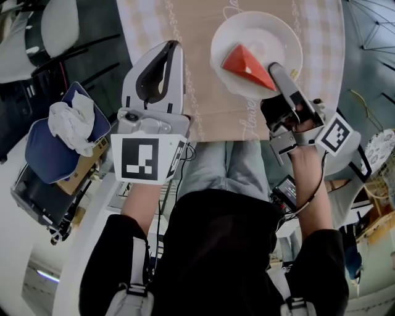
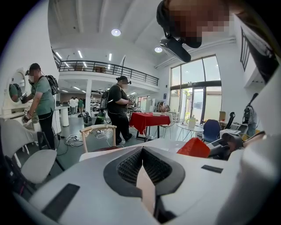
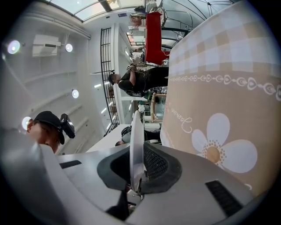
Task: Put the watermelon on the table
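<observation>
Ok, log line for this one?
right gripper: shut on plate rim | watermelon: on plate | plate: over table | left gripper: shut, empty

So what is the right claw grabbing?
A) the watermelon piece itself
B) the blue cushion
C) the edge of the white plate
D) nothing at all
C: the right claw is shut on the rim of the white plate. The watermelon slice just lies on the plate, and the right gripper view shows the thin plate edge pinched between the pads.

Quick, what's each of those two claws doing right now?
Left gripper: closed, empty.
Right gripper: closed on the rim of the plate carrying the watermelon slice.
</observation>
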The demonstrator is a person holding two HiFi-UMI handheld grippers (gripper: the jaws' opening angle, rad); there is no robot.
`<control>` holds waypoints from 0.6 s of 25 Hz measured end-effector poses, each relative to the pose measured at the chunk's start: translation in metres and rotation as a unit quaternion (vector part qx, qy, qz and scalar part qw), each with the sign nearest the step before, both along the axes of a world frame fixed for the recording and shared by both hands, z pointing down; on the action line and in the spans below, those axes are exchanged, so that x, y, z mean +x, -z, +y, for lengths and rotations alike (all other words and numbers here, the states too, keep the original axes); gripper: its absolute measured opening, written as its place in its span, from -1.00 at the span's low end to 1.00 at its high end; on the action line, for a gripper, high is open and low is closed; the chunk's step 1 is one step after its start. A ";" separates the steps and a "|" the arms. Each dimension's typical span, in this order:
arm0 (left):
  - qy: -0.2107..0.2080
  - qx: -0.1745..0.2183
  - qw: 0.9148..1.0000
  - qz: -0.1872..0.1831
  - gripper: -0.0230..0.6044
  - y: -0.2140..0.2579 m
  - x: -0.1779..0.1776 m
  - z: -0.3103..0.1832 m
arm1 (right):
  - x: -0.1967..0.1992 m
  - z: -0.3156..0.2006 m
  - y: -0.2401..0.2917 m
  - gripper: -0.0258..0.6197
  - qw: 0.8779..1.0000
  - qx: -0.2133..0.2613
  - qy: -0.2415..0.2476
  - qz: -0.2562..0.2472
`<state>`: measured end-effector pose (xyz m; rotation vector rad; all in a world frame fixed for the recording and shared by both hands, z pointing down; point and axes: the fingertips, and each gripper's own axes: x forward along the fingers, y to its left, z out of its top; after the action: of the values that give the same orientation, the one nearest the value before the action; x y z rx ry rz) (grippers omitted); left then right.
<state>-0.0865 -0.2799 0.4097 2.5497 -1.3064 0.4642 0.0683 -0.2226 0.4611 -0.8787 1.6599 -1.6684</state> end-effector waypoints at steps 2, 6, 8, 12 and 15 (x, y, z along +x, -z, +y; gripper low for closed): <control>0.004 -0.002 1.000 0.002 -0.89 -0.005 0.000 -0.001 | -0.001 -0.001 -0.006 -0.83 1.000 0.003 0.001 -0.004; 0.003 -0.003 1.000 -0.001 -0.89 -0.014 0.000 0.001 | 0.000 -0.001 -0.015 -0.83 1.000 0.009 -0.001 -0.020; 0.003 -0.007 1.000 -0.003 -0.89 -0.017 0.000 0.004 | 0.000 0.001 -0.018 -0.83 1.000 0.007 -0.001 -0.023; 0.002 -0.012 1.000 -0.003 -0.89 -0.028 0.002 0.006 | 0.001 0.002 -0.029 -0.83 1.000 0.005 0.003 -0.021; 0.005 -0.015 1.000 -0.002 -0.89 -0.042 0.001 0.005 | 0.000 0.000 -0.041 -0.83 1.000 0.002 0.003 -0.022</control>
<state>-0.0857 -0.2751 0.4517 2.5194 -1.3032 0.4844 0.0682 -0.2227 0.5024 -0.8298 1.6380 -1.6759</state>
